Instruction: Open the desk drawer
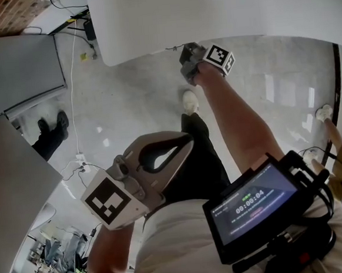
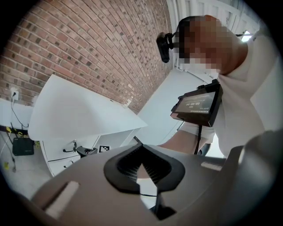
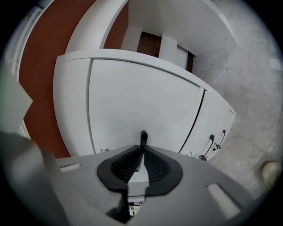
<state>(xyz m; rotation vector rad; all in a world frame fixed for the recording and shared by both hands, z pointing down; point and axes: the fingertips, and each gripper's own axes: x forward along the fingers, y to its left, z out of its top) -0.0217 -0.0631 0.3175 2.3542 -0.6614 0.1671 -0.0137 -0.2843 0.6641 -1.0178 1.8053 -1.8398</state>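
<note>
Right tongs (image 3: 142, 152) pinch the black handle (image 3: 143, 137) of the white drawer (image 3: 146, 97). The drawer sits under the edge of the table (image 1: 208, 12). Left tongs (image 2: 141, 149) are pressed together with nothing between them. They are held back by the person's torso, well apart from the table.

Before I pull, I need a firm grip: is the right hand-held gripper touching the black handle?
Touching. The right gripper view shows the right hand-held gripper with both pads closed against the black handle standing between them.
</note>
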